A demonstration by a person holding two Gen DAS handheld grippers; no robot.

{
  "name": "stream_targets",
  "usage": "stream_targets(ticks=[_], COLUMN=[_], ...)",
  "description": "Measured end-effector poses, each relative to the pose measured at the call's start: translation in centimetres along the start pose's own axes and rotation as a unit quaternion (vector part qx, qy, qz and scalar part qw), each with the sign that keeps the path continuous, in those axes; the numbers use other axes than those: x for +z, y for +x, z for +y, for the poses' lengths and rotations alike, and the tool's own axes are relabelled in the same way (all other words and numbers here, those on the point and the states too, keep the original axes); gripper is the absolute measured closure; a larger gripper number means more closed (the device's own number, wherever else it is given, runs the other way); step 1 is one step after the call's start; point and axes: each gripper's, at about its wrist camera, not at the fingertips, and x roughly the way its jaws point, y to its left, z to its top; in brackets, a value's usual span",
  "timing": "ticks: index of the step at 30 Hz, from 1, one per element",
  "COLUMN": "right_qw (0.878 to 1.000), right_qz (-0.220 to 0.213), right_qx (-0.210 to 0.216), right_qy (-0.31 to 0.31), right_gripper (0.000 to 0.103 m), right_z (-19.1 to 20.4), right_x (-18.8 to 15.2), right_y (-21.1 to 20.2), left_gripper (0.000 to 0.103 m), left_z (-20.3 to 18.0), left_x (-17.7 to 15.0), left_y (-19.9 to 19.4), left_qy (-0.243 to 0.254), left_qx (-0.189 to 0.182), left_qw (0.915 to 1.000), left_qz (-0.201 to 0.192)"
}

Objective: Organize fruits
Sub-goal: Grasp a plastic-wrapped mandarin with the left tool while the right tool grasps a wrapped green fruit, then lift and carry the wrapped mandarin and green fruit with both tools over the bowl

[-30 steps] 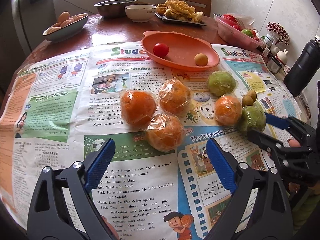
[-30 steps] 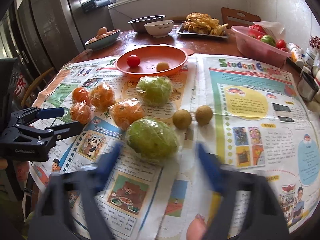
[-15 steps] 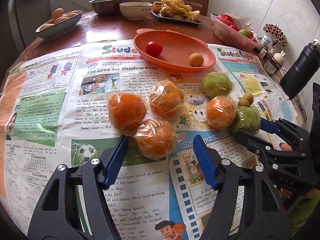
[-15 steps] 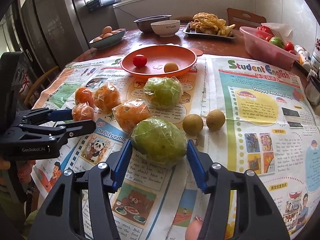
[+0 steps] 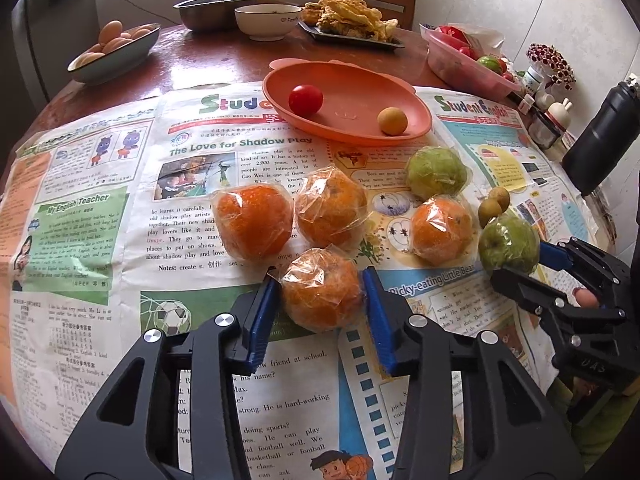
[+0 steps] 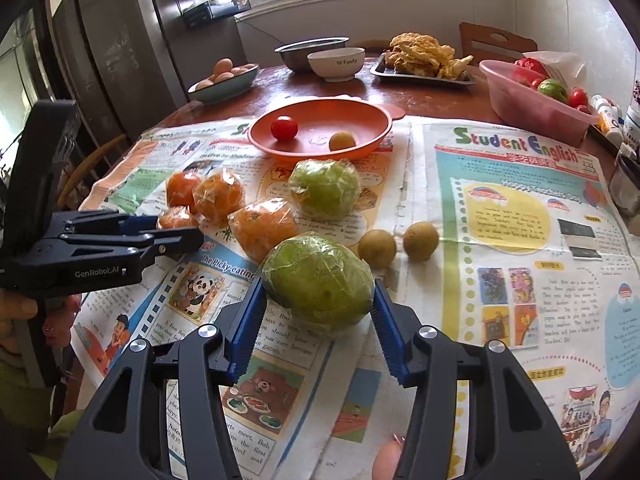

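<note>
Several plastic-wrapped oranges and two wrapped green fruits lie on newspaper. My left gripper [image 5: 320, 280] has its blue pads on both sides of the nearest wrapped orange [image 5: 322, 294], which rests on the paper. My right gripper [image 6: 318, 280] has its pads against both sides of a large wrapped green fruit [image 6: 318, 278], also on the paper. The orange plate [image 5: 348, 80] holds a red tomato [image 5: 306, 99] and a small tan fruit [image 5: 392, 121]. Two small brown fruits [image 6: 378, 248] lie to the right of the green fruit.
At the back of the wooden table stand a bowl of eggs [image 5: 114, 46], a metal bowl [image 5: 218, 10], a white bowl [image 5: 268, 20], a tray of fried food [image 5: 350, 24] and a pink basin of vegetables [image 5: 468, 62]. A black bottle [image 5: 604, 136] stands at right.
Both grippers moved forward and closed in: the left onto the nearest orange, the right onto the large green fruit. The fruits have not lifted.
</note>
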Motion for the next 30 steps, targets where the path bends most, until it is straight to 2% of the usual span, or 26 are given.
stream_targets(ticks=[7, 14, 30], right_qw=[1.0, 0.999, 0.999], right_qz=[-0.018, -0.032, -0.04], right_qx=[-0.001, 0.006, 0.001], right_qy=[-0.001, -0.002, -0.016], right_gripper=[0.052, 0.052, 0.051], right_z=[-0.9, -1.5, -3.1], right_x=[1.3, 3.5, 9.4], right_y=[-1.4, -2.1, -0.2], left_gripper=[0.069, 0.069, 0.069], left_z=[0.0, 0.1, -0.1], left_x=[0.6, 2.6, 8.8], left_y=[-2.4, -4.0, -1.7], left_qy=[0.002, 0.004, 0.025], left_qx=[-0.008, -0.007, -0.01], left_qw=[0.9998, 0.9992, 0.9991], left_qz=[-0.02, -0.039, -0.033])
